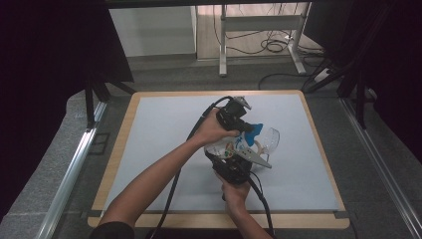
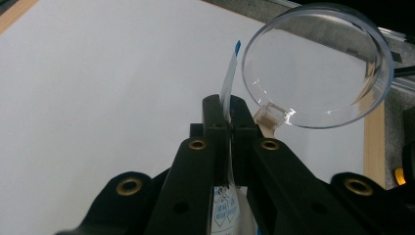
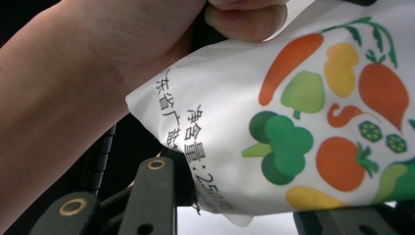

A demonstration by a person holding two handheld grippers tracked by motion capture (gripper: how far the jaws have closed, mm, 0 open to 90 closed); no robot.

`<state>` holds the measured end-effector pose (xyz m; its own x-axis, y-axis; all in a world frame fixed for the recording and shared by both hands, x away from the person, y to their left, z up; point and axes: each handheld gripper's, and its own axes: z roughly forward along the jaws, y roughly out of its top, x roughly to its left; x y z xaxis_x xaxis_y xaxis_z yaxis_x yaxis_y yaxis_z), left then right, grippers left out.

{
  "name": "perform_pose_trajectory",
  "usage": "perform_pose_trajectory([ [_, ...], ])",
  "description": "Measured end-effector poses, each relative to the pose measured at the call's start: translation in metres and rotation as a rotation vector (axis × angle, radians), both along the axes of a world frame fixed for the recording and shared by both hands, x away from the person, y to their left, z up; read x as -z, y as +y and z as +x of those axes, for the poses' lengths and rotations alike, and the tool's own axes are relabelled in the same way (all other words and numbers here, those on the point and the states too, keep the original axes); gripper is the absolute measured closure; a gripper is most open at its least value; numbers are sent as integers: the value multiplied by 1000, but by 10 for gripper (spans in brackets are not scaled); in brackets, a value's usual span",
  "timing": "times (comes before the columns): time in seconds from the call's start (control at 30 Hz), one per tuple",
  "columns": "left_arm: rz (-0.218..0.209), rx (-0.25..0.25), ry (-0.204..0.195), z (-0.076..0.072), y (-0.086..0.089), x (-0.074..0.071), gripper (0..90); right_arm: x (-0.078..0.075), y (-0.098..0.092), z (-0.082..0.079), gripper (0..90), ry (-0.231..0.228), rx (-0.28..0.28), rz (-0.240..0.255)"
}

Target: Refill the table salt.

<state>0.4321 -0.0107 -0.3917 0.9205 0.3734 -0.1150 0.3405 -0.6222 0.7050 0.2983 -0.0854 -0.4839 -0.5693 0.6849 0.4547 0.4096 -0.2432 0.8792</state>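
Note:
A white packet printed with coloured vegetables is held up over the middle of the table between both grippers. My left gripper is shut on its thin, blue-tipped top edge, jaws pressed together. My right gripper comes from the near side, and the packet's body sits between its jaws, the left jaw against the packet's side. Just beyond the packet a clear round dish rests on the white mat.
A white mat covers the wooden-edged table. Metal rails run along both sides. Behind the table stand desk legs and cables on the floor. The person's left forearm lies close in the right gripper view.

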Motion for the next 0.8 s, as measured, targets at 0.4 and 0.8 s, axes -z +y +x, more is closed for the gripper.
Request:
perform_pose_trajectory([
  [0.4, -1, -1, 1, 0, 1, 0, 895, -1, 0, -1, 646, -3, -3, -3],
  [0.8, -8, -4, -4, -1, 1, 0, 894, 0, 0, -1, 646, -6, -7, -9],
])
